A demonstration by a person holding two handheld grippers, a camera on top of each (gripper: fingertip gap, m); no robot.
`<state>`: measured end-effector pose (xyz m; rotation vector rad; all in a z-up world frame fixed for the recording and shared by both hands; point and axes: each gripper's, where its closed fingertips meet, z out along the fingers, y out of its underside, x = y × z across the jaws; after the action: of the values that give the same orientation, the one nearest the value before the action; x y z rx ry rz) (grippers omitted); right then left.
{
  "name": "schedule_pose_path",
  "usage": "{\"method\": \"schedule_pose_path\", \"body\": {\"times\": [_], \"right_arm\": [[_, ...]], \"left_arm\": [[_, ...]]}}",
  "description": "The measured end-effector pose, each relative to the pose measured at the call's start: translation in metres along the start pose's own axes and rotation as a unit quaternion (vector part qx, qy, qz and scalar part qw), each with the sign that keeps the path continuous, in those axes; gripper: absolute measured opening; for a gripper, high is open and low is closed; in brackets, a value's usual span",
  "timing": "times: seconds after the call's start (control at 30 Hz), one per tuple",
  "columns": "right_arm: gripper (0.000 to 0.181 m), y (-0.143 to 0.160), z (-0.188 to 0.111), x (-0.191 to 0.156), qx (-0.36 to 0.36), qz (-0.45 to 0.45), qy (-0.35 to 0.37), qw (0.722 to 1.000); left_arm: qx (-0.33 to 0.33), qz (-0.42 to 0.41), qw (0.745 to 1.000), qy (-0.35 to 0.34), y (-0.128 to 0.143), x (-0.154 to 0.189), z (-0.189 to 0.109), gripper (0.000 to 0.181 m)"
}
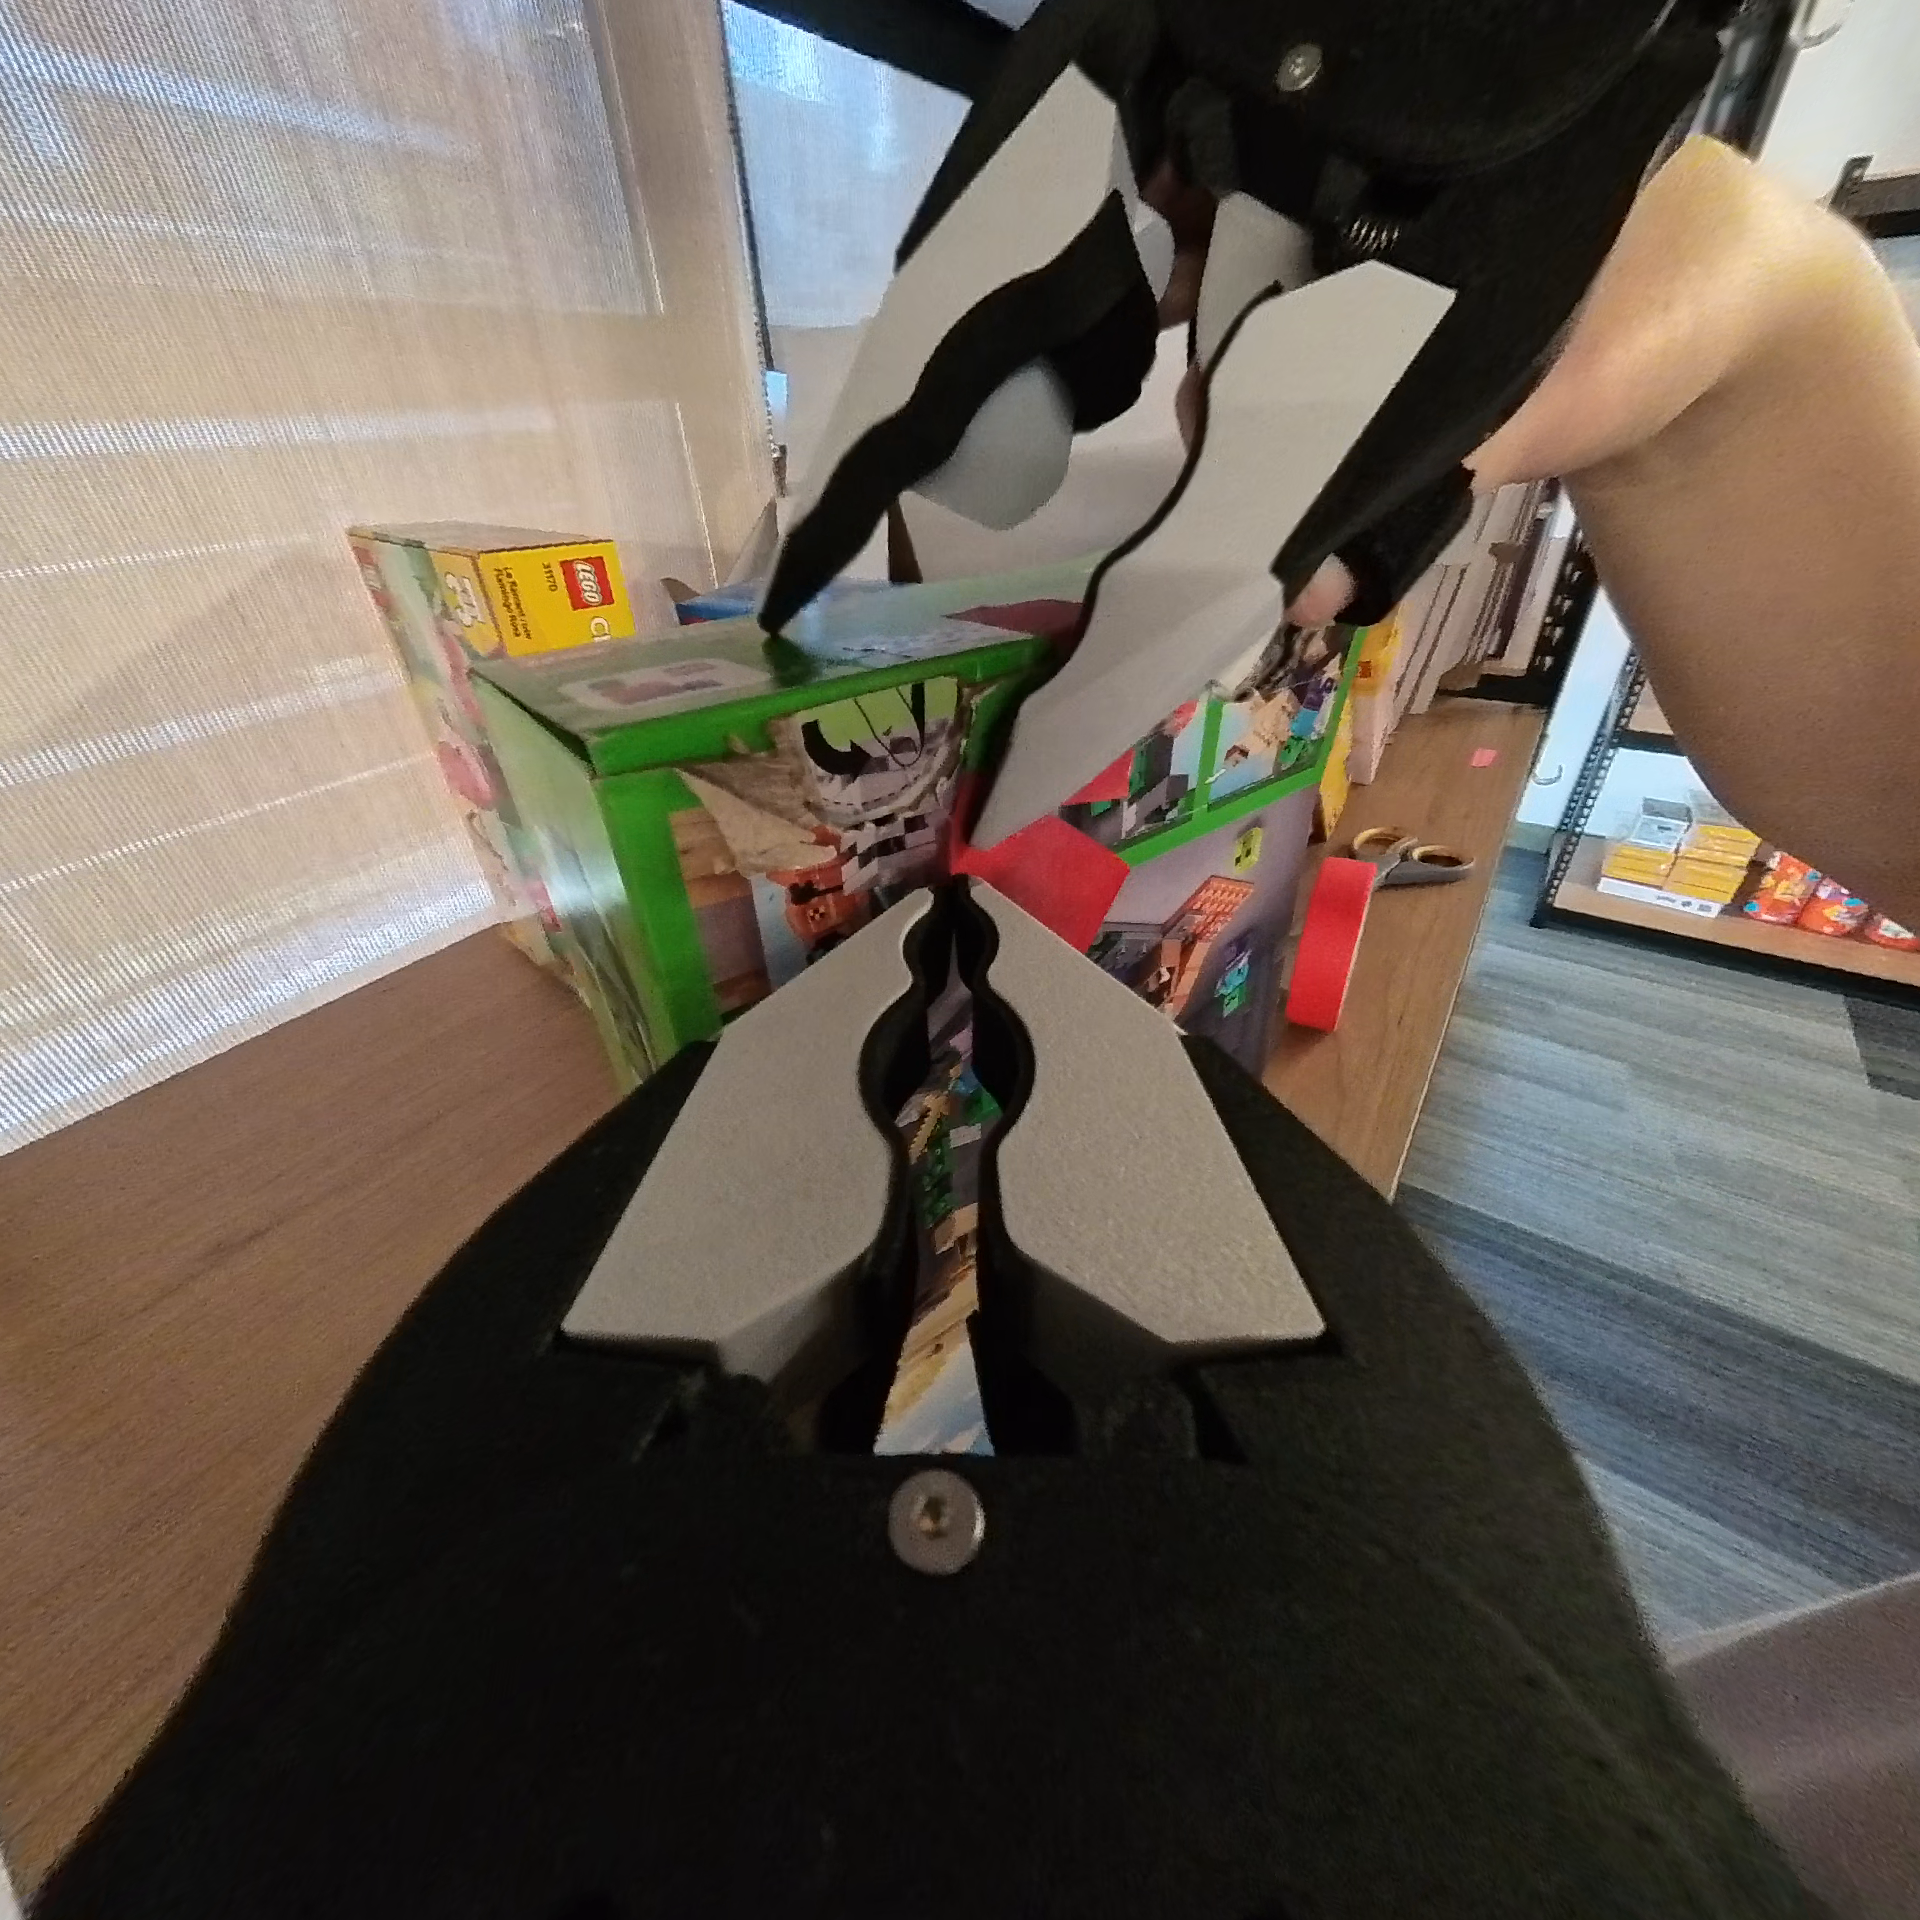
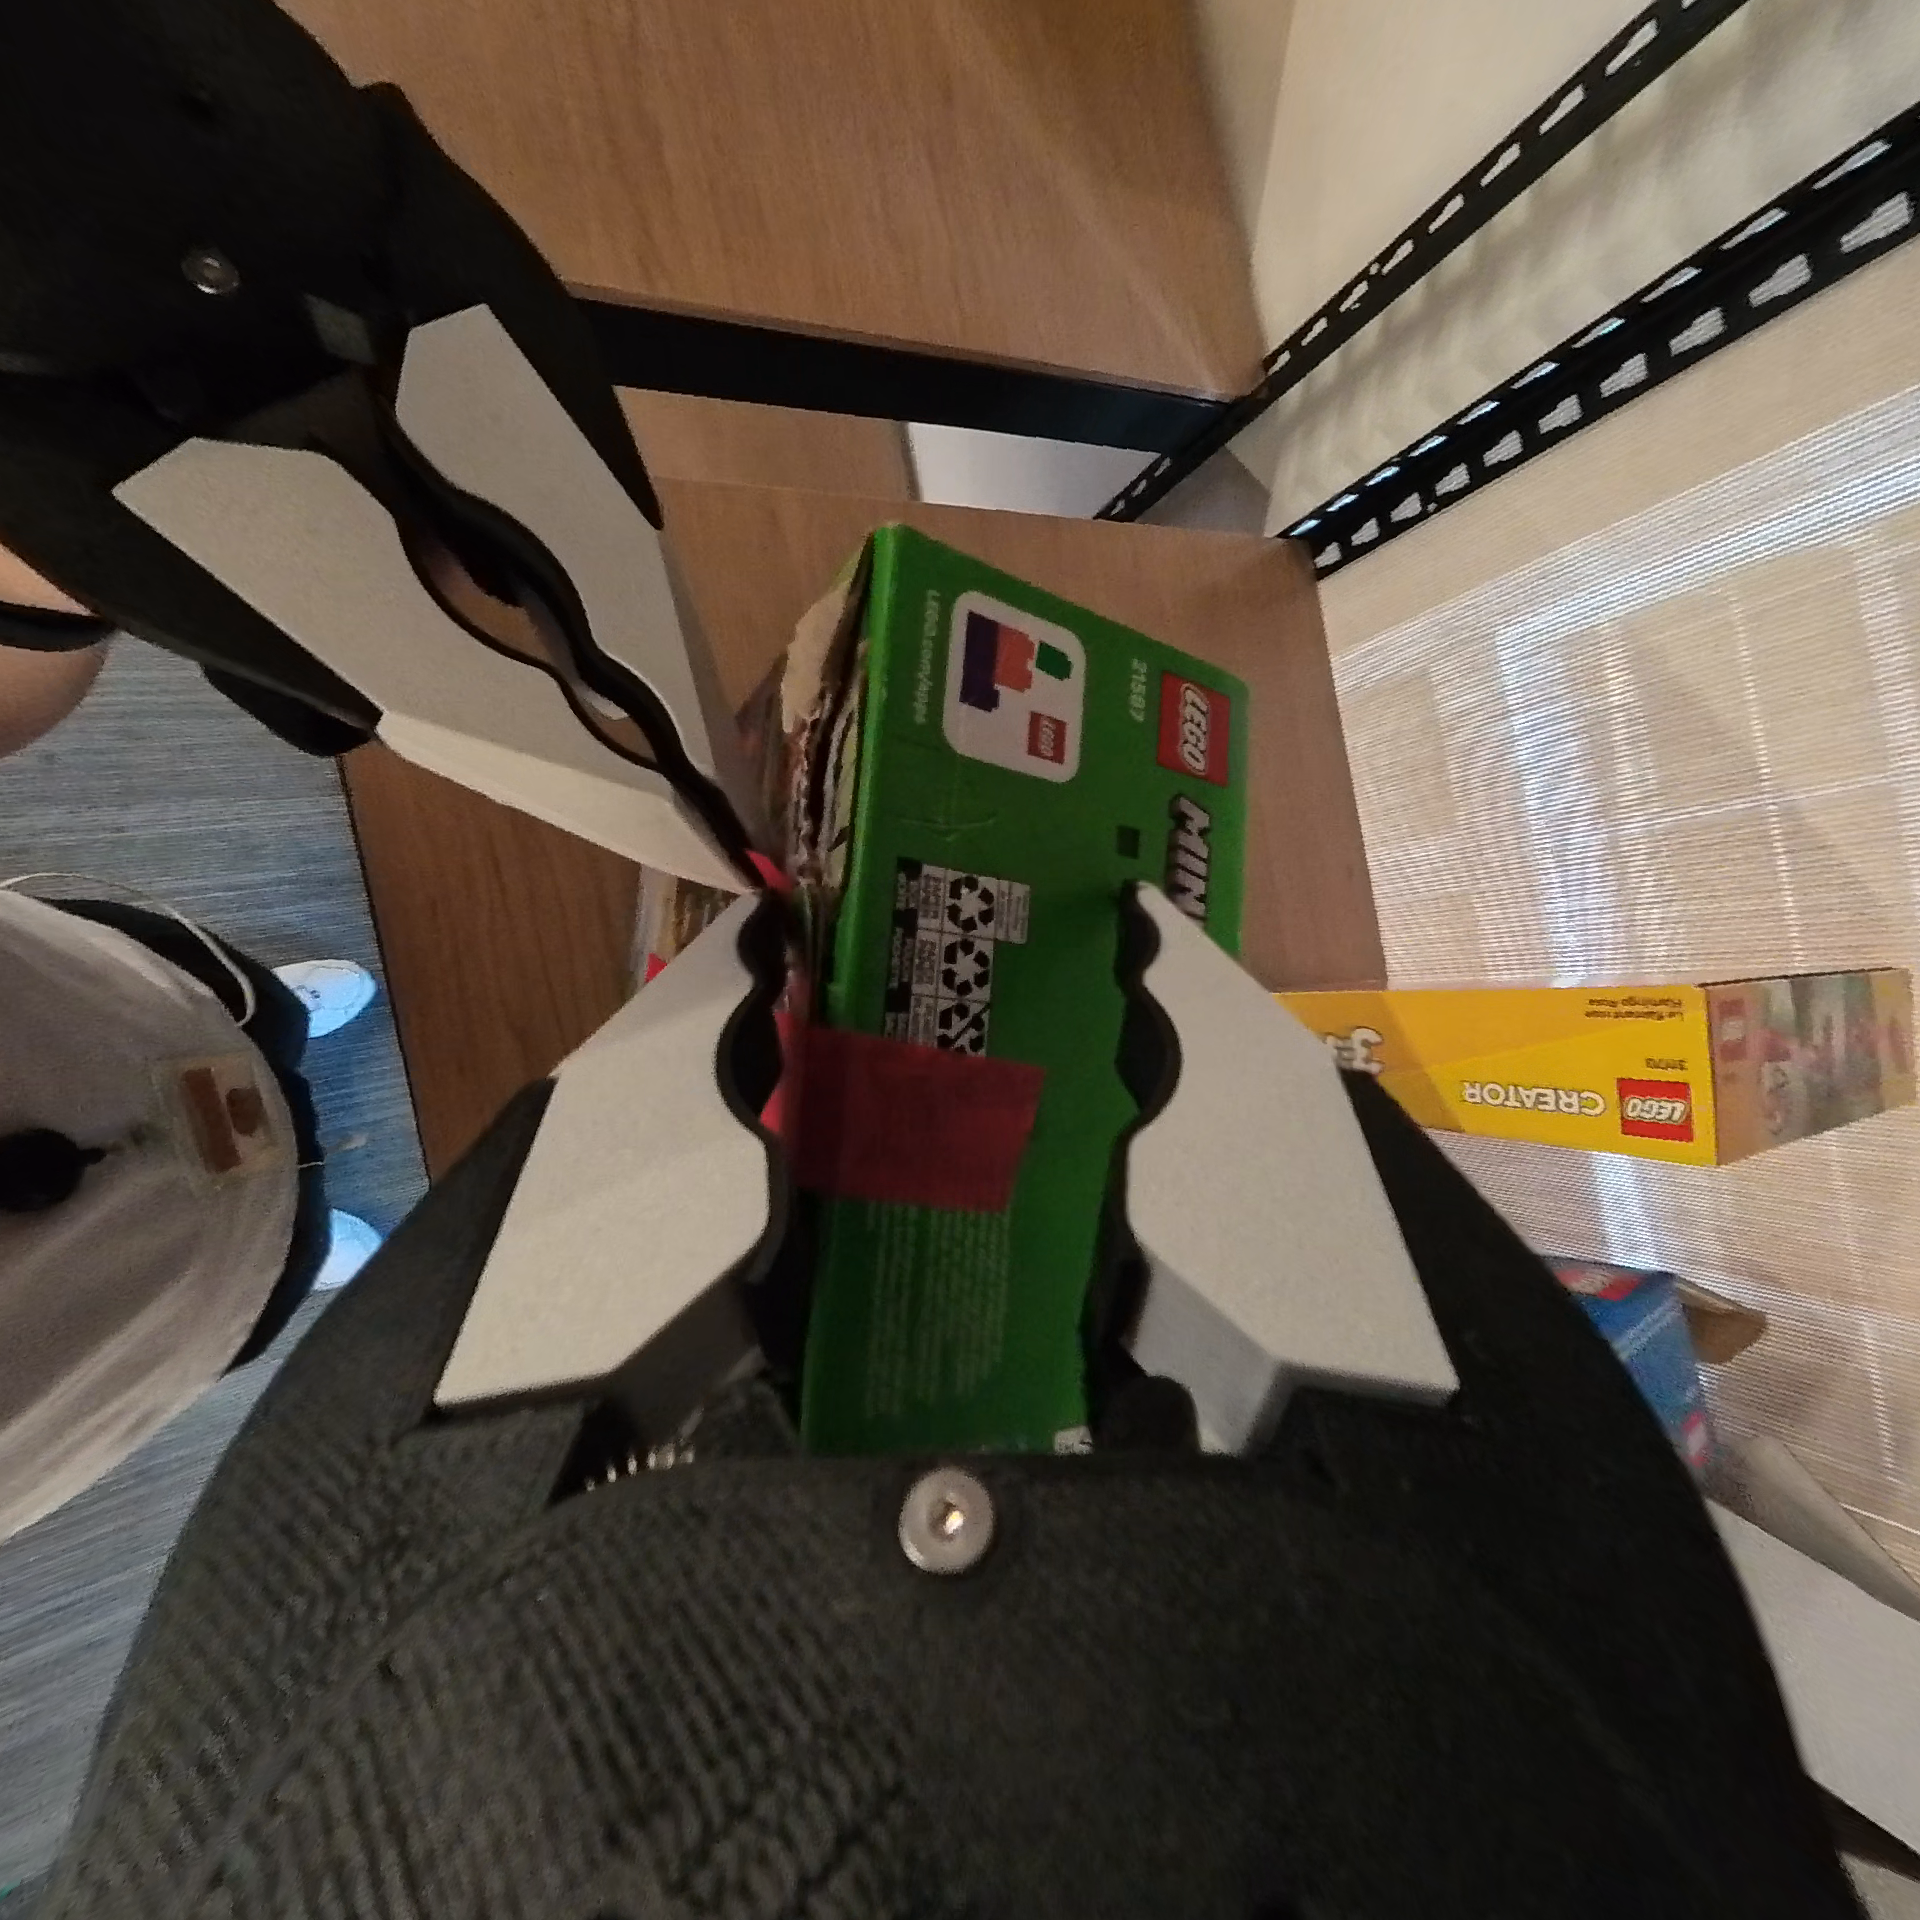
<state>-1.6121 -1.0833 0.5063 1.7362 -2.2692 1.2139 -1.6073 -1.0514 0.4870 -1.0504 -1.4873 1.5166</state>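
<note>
Wood-grain tabletop (image 1: 260,1195) against a sunlit woven blind (image 1: 260,416); grey plank floor (image 1: 1662,1195) and black metal shelving (image 2: 1558,312) alongside. A green toy-brick box (image 2: 935,1195) stands upright on it, printed logos and recycling marks on top, red tape (image 2: 914,1127) across its edge. Right tool (image 2: 956,935) straddles the box top, gripping it. Left tool (image 1: 961,888) is clenched on the tape end at the box corner. Yellow box (image 2: 1507,1081), red tape roll (image 1: 1325,945) and scissors (image 1: 1403,857) lie nearby.
</note>
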Motion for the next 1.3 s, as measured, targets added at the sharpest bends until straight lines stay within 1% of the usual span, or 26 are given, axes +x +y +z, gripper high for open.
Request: {"method": "schedule_pose_path", "body": {"times": [0.27, 0.53, 0.63, 0.7, 0.77, 0.8, 0.87, 1.0, 1.03, 1.17, 1.23, 1.3], "right_arm": [[0.062, 0.000, 0.000, 0.000, 0.009, 0.011, 0.001, 1.000], [0.062, -0.001, 0.000, -0.001, 0.023, 0.017, -0.001, 1.000], [0.060, 0.000, 0.000, 0.000, 0.023, 0.013, 0.005, 1.000], [0.061, 0.000, 0.000, 0.000, 0.024, 0.013, 0.005, 1.000], [0.061, 0.000, 0.000, -0.001, 0.024, 0.013, 0.005, 1.000], [0.061, 0.000, 0.000, -0.001, 0.024, 0.013, 0.005, 1.000], [0.061, 0.000, 0.000, 0.000, 0.024, 0.012, 0.006, 1.000], [0.061, 0.000, 0.000, 0.000, 0.023, 0.013, 0.006, 1.000], [0.061, 0.000, 0.000, 0.000, 0.023, 0.013, 0.006, 1.000], [0.061, 0.000, 0.000, 0.000, 0.023, 0.013, 0.006, 1.000], [0.061, 0.000, 0.000, 0.000, 0.023, 0.013, 0.006, 1.000], [0.061, 0.000, 0.000, -0.001, 0.023, 0.013, 0.005, 1.000]], "left_arm": [[0.002, 0.007, 1.000, -0.012, 0.000, 0.000, 0.000, 0.000], [0.010, -0.003, 1.000, -0.017, -0.003, 0.008, -0.005, 0.012], [0.018, 0.006, 0.999, -0.048, -0.007, 0.004, -0.011, 0.019], [0.025, 0.022, 0.996, -0.080, -0.010, -0.003, -0.018, 0.018], [0.026, 0.024, 0.995, -0.089, -0.009, -0.006, -0.023, 0.019], [0.026, 0.022, 0.995, -0.095, -0.008, -0.009, -0.024, 0.022], [0.022, 0.015, 0.992, -0.121, -0.002, -0.020, -0.025, 0.038], [0.048, -0.014, 0.992, -0.118, -0.004, -0.022, -0.025, 0.045], [0.053, -0.014, 0.990, -0.127, -0.005, -0.024, -0.027, 0.053], [0.072, 0.025, 0.983, -0.169, -0.012, -0.028, -0.034, 0.052], [0.079, 0.033, 0.979, -0.186, -0.013, -0.035, -0.032, 0.062], [0.080, 0.019, 0.982, -0.170, -0.011, -0.037, -0.023, 0.066]]}}
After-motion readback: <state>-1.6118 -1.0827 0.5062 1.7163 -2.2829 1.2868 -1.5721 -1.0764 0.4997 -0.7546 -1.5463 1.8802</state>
